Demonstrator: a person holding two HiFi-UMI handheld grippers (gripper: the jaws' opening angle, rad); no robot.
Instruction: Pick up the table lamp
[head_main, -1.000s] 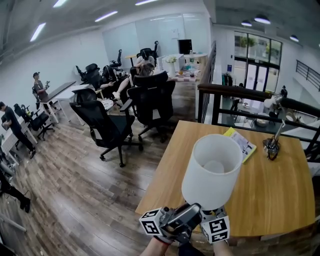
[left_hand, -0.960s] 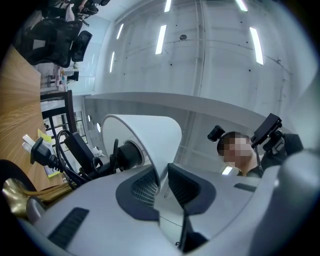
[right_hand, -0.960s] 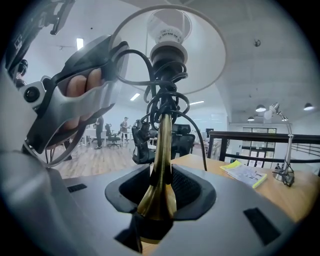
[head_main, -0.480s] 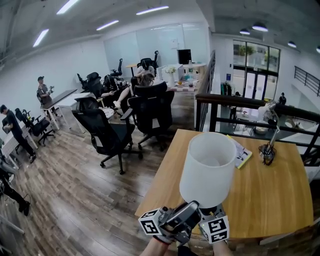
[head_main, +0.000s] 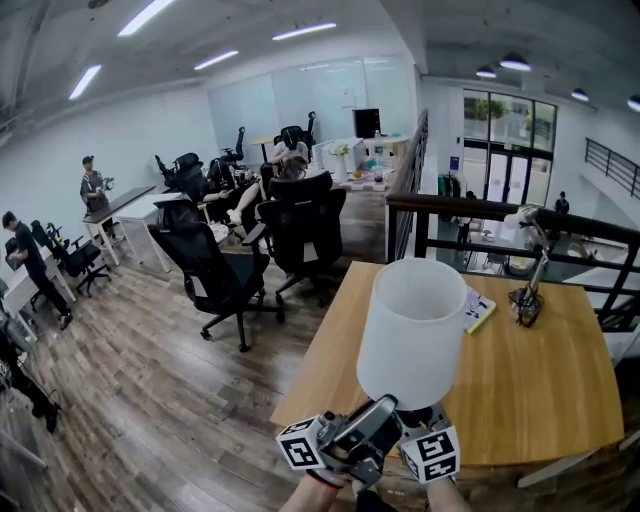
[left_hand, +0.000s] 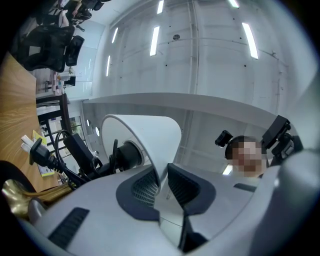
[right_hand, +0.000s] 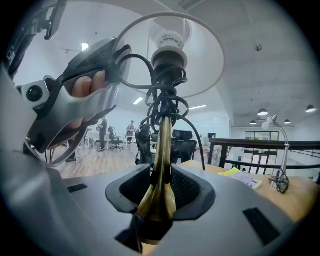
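The table lamp hangs in the air over the near edge of the wooden table (head_main: 540, 390), its white shade (head_main: 412, 330) uppermost. My left gripper (head_main: 372, 425) is shut on the lower rim of the shade (left_hand: 150, 135), the thin wall pinched between its pads (left_hand: 141, 186). My right gripper (right_hand: 160, 192) grips the brass stem (right_hand: 161, 160) just above its flared foot; its jaws are closing with the stem between them. A black cord (right_hand: 167, 107) is coiled around the stem below the bulb socket (right_hand: 170, 57). In the head view only the right gripper's marker cube (head_main: 432, 455) shows.
On the table's far side lie a yellow booklet (head_main: 478, 308) and a silver desk lamp (head_main: 528, 270). A dark railing (head_main: 470, 205) runs behind the table. Black office chairs (head_main: 215, 270) stand on the wood floor to the left, with people further back.
The lamp and both grippers have risen a little together, so the shade stands higher in the head view. Both holds look unchanged.
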